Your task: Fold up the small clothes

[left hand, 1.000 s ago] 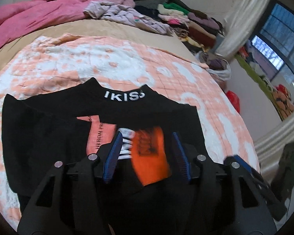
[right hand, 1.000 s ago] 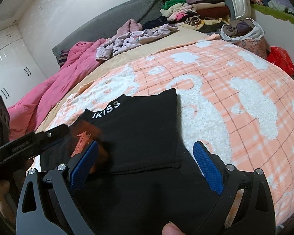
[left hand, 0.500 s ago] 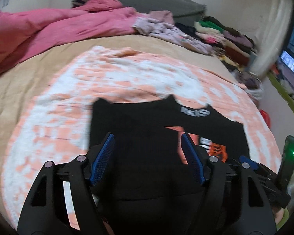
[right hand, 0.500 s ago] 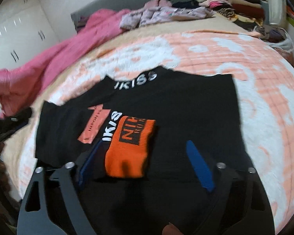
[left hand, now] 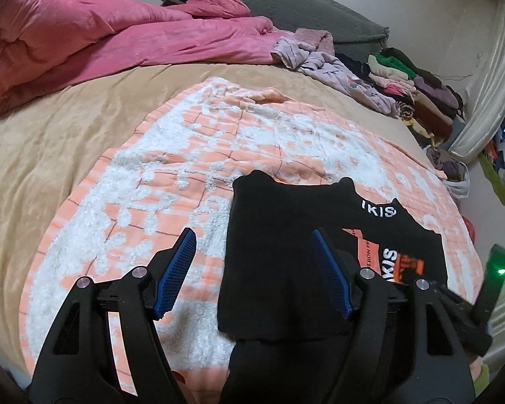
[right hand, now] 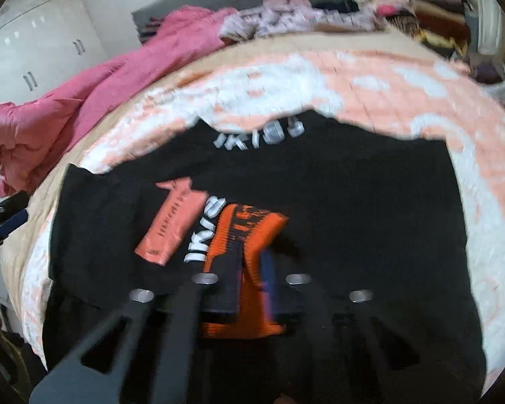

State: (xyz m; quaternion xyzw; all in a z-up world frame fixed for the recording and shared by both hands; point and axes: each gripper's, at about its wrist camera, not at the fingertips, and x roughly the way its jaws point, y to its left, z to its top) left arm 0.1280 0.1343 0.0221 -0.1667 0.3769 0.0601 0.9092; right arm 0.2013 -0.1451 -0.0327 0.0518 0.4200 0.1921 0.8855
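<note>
Black fabric garment with white "IKISS" lettering (left hand: 286, 235) lies spread flat on the peach-and-white fleece blanket (left hand: 151, 202) covering the bed, near edge toward me, collar at 12 o'clock. On its front sits an orange ribbed sock with black lettering (right hand: 249, 232), beside a salmon-pink printed patch (right hand: 175, 222) at its 9 o'clock. My right hand-held gripper (right hand: 252, 269) has its jaws brought together, and the orange fabric passes between them in the blurred right wrist view; I judge it clamped on the sock, probably to lift it clear so the garment can be folded. My left hand-held gripper (left hand: 256, 269) stands apart with nothing between the pads, poised over the garment's left edge at about 9 o'clock of the print, likely ready to pinch that side. Pink duvet (left hand: 101, 33) and stacked folded clothes (left hand: 414, 91) sit well apart at 12 to 2 o'clock, out of the work area.
</note>
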